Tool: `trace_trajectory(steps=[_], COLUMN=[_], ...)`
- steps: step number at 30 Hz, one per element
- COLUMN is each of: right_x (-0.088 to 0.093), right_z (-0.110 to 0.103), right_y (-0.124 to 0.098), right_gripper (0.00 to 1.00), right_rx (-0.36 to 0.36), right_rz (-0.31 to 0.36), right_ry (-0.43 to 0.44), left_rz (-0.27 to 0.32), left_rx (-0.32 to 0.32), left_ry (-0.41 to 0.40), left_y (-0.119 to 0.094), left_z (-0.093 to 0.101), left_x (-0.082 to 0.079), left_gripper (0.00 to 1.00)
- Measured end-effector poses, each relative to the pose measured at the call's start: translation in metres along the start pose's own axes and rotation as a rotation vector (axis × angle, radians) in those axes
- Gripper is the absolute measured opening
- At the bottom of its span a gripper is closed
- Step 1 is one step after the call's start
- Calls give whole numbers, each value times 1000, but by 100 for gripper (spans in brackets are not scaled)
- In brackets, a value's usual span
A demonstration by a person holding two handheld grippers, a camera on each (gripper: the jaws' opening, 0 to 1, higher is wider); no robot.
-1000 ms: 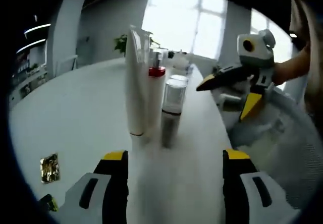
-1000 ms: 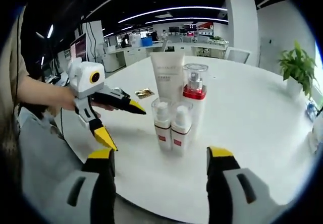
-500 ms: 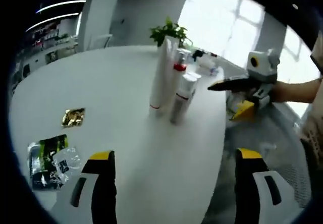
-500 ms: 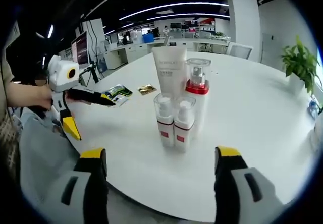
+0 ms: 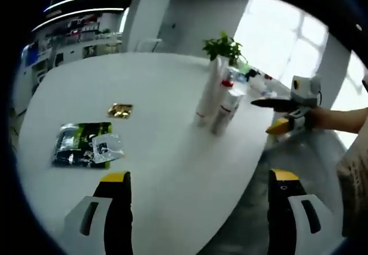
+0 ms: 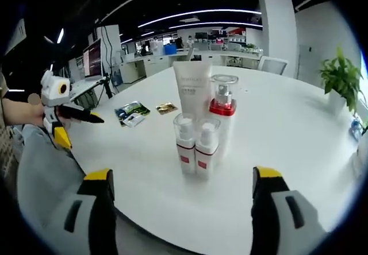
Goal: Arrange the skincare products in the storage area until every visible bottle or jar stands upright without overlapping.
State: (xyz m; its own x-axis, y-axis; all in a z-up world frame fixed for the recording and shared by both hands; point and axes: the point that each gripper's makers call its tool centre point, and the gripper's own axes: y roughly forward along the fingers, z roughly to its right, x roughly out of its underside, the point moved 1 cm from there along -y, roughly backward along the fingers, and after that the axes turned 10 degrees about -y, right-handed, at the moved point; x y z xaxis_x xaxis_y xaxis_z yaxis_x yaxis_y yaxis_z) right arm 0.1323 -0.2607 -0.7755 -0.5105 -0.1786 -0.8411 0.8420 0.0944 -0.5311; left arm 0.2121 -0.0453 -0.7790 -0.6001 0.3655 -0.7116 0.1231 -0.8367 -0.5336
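Several skincare products stand upright in a tight group on the white round table (image 6: 299, 123): a white tube (image 6: 192, 88), a clear-capped bottle with a red collar (image 6: 223, 103), and two small white bottles with red labels (image 6: 186, 143) (image 6: 205, 146). The same group (image 5: 218, 103) sits far off in the left gripper view. My right gripper (image 6: 181, 206) is open, jaws wide, well short of the bottles. My left gripper (image 5: 198, 209) is open over the table's near edge. The other gripper (image 5: 284, 108) hangs open beside the group, and the left one (image 6: 60, 108) is far left in the right gripper view.
A green-and-black sachet pack (image 5: 80, 146) and a small gold sachet (image 5: 119, 110) lie flat on the table left of the bottles. A potted plant (image 6: 339, 74) stands at the table's far side. Office desks and a pillar are behind.
The left gripper has pulled back and away from the bottles, bringing the sachets into view. The right gripper has backed off slightly. The products have not moved.
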Motion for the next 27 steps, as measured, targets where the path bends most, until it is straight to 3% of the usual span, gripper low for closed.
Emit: trace_trajectory(steps=[3,9,11,15,17,22,27], right_x=[0,2,3,1,1,1,0], right_z=[-1,-4,-3,0,-1,-2,-4], right_y=[1,1,1,0,0,0,0], right_gripper=[100,100,100,100,100,100,100], right_rx=[-8,-29,-26,-14,-21,-26,-43], right_rz=[-3,-10,-14,-5,-2,-4,3], right_ry=[-2,-4,-4,0,-2,-13,-20], left_rz=[8,31,53,166,189,180,173], left_rx=[-11,-92,-97,-85,-118,-190,-322], left_ry=[-25,-124,-141,-213,-221,-254,-359], left_y=[-10,-26,-28,-34,-36,-34,-28], left_z=[-2,-10,-8,0,-4,-12,-32], left_x=[3,6,4,-7,-7,-5,-7], left_gripper=[97,97,97,97,97,97,96])
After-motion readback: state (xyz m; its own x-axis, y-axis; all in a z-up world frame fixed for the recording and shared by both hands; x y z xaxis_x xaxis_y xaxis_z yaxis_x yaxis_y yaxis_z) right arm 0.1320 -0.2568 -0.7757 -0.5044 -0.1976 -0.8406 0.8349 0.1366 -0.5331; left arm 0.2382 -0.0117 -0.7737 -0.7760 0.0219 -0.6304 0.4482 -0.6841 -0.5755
